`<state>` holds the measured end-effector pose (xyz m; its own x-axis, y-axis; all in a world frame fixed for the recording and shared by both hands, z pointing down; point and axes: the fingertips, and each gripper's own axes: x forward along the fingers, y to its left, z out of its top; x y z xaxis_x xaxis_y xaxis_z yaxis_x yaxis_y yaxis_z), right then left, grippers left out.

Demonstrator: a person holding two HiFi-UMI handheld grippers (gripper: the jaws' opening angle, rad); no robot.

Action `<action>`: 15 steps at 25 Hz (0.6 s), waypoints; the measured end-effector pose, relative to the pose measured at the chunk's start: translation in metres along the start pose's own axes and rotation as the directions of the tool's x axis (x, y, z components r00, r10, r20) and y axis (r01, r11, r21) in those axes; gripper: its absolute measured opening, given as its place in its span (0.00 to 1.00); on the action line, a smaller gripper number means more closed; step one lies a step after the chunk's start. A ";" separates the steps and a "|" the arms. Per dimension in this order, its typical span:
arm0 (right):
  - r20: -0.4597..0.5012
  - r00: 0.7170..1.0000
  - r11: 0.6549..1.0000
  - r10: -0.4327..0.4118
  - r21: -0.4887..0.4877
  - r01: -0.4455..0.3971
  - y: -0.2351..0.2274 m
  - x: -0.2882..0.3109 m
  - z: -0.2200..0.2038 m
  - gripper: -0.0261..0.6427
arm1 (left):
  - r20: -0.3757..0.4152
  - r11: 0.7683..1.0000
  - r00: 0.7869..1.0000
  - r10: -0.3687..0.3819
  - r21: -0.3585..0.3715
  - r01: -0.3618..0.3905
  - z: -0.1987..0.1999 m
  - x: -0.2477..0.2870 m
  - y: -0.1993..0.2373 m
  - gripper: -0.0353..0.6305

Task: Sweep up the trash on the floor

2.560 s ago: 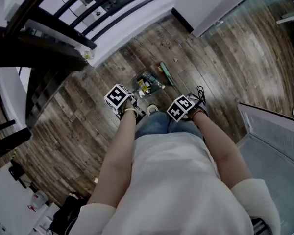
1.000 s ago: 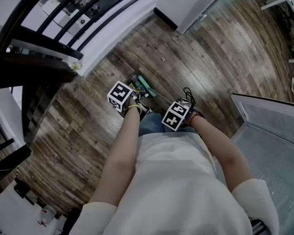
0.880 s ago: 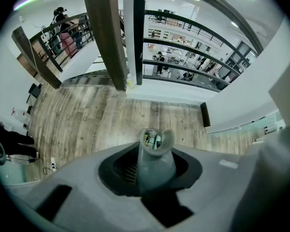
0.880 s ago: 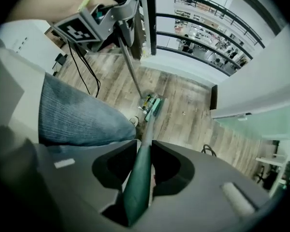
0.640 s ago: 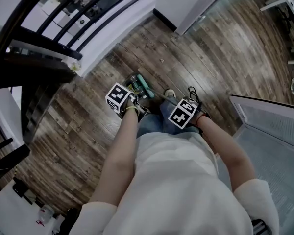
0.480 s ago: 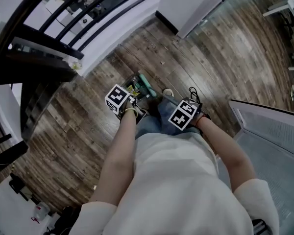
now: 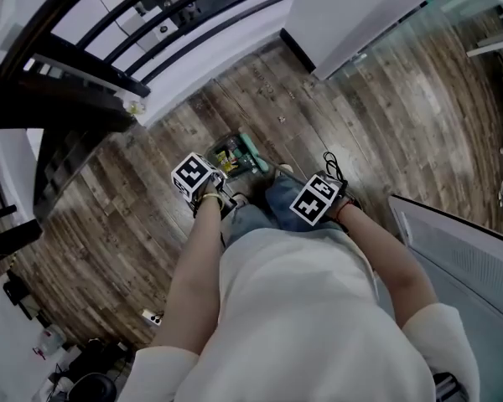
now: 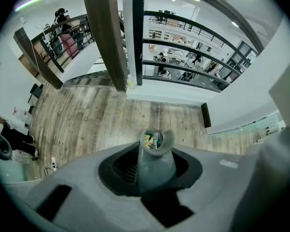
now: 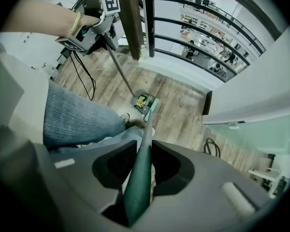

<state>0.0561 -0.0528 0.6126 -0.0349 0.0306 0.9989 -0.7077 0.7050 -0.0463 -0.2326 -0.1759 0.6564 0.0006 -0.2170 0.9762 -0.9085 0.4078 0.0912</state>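
Trash [image 9: 141,99]: bright wrappers lying inside the dustpan [image 7: 232,159], on the wood floor [image 7: 377,115] just ahead of the person's feet. A few loose crumbs [image 7: 281,119] lie on the floor farther out, apart from the pan, toward the white wall.

Broom [image 7: 253,152]: green head resting at the pan's mouth, touching its edge. Its handle [image 9: 146,139] slopes up and back to the right side.

Right hand-held gripper [image 9: 140,178]: jaws closed on the green handle, which fills the gap between them. In the head view it [image 7: 318,199] sits low in front of the right hip, marker cube up. The right forearm [image 7: 377,254] is stretched down and forward, elbow slightly bent.

Left hand-held gripper [image 8: 153,170]: jaws clamped on the grey pole [image 8: 154,156] of the dustpan; its view looks straight down the pole into the pan. From the right gripper view it [image 9: 94,25] is held higher than the right one, and the pole [image 9: 121,71] runs slanted down to the pan. The left forearm [image 7: 197,266] is extended forward and down, nearly straight.

Legs in jeans [image 9: 77,120] between the two grippers; one shoe [image 9: 125,117] just beside the pan. Dark railing [image 7: 92,65] beyond the pan, at the floor's edge.
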 end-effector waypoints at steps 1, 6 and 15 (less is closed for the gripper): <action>0.005 1.000 1.000 0.003 0.001 -0.003 -0.006 -0.001 -0.001 0.19 | 0.003 1.000 1.000 0.003 0.000 -0.003 0.002 0.001 -0.002 0.21; 0.022 1.000 1.000 0.007 0.017 -0.008 -0.038 -0.001 -0.008 0.19 | 0.009 1.000 1.000 0.024 0.007 -0.024 0.006 0.005 -0.001 0.21; 0.006 0.996 0.995 -0.084 0.052 0.084 -0.112 0.001 -0.024 0.19 | 0.007 0.999 0.999 0.031 0.010 -0.031 0.005 -0.001 -0.003 0.21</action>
<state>0.1518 -0.1147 0.6187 0.0202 -0.0334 0.9992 -0.7436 0.6676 0.0374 -0.2321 -0.1807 0.6545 -0.0309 -0.2106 0.9771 -0.9122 0.4056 0.0586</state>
